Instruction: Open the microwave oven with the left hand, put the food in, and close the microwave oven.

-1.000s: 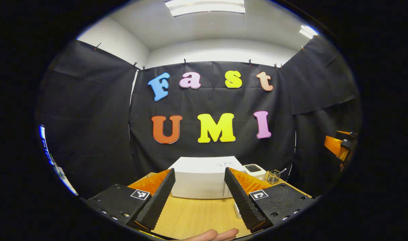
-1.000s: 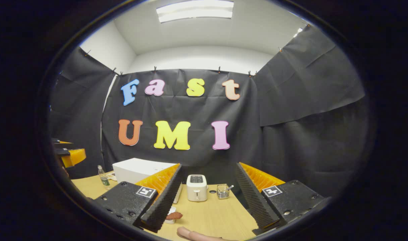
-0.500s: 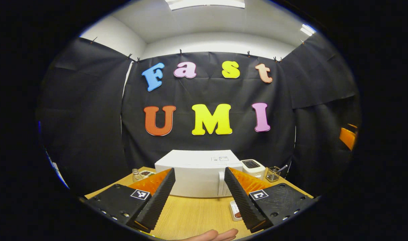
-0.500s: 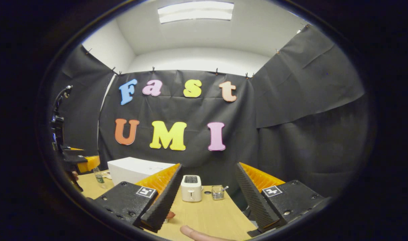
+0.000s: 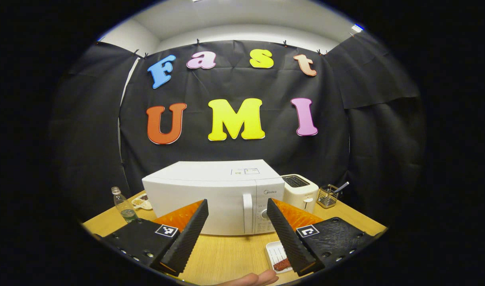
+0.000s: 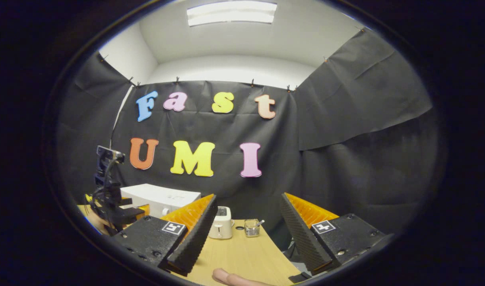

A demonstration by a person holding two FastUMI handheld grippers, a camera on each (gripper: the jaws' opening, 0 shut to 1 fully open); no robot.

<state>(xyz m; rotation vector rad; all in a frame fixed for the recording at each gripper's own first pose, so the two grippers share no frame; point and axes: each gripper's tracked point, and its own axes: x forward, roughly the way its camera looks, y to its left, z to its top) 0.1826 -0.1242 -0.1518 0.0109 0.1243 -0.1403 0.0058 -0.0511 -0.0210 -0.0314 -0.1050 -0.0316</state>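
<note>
Microwave (image 5: 210, 194): smooth white casing, looks like painted metal or plastic, slight sheen; door shut. Toaster (image 5: 300, 190), right of it: smooth white plastic look, dark slotted top. Table (image 5: 226, 254): pale wood-grain top, matt. Basket (image 5: 328, 196), far right: thin metal wire. Bottle (image 5: 122, 204), far left: clear plastic. Tray (image 5: 275, 250), near: white, smooth, holding dark red rough-looking food (image 5: 281, 264). Left gripper (image 5: 236, 234) fingers (image 5: 187, 238): ribbed, matt. Right gripper (image 6: 246, 234): same ribbed, matt finish.
</note>
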